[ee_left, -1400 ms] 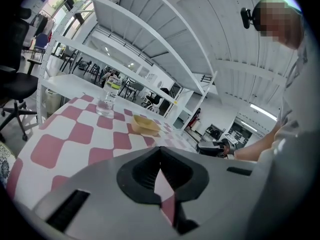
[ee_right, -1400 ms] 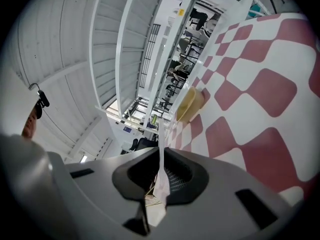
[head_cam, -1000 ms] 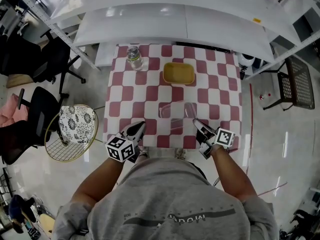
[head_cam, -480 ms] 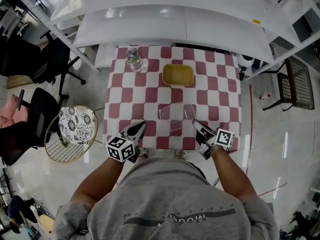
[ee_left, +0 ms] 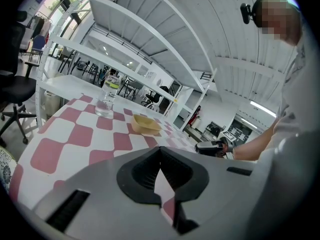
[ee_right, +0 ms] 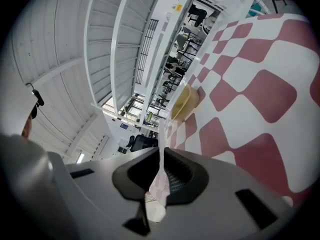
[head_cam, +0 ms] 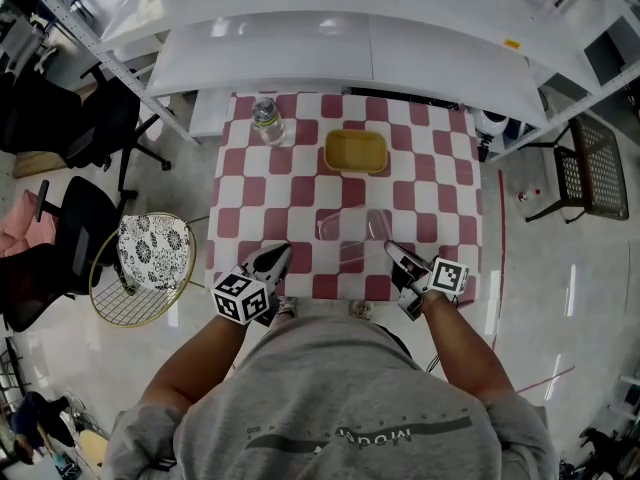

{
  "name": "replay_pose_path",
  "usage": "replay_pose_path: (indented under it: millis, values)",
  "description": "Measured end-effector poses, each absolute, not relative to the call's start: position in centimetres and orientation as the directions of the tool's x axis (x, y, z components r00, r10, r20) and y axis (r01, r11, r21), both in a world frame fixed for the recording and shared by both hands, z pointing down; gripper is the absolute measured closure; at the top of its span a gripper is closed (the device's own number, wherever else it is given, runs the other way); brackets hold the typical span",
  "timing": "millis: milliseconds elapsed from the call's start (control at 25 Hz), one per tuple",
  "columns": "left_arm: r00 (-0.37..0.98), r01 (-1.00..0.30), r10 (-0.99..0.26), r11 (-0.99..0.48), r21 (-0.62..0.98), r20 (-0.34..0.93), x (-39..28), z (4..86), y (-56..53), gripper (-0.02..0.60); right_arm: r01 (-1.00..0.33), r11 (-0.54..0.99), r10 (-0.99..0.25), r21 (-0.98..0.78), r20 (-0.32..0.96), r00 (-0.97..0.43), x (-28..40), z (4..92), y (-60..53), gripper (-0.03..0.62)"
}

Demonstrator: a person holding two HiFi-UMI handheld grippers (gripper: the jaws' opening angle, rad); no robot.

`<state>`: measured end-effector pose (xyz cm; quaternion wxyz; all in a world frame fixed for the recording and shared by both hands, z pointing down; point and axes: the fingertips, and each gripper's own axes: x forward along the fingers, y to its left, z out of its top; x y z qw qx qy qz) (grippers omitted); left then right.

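Clear plastic bag (head_cam: 352, 230) lying flat on checked counter (head_cam: 300, 183), its near right corner pinched by right gripper (head_cam: 393, 251).
Right jaws are closed on a thin edge of the film, which is seen edge-on between them. Left gripper (head_cam: 274, 259) jaws are pressed together on nothing, near the bag's left side but apart from it. The bag is judged very light, limp and slippery; a hold at corners or rim is judged best. Water bottle (head_cam: 266, 118) and yellow tray (head_cam: 355, 151) are set farther back.
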<state>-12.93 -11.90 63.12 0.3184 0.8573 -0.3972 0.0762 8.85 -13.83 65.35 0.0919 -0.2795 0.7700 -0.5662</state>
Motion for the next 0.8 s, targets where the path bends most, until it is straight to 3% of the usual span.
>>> replay_pose_path:
  millis: [800]
  values:
    - [0.672,-0.729,-0.639,-0.481,0.487,0.376,-12.84,62.81,-11.76,0.569,-0.332,0.199,-0.529,-0.922,0.184,-0.828,8.77,65.37,-13.55,0.553]
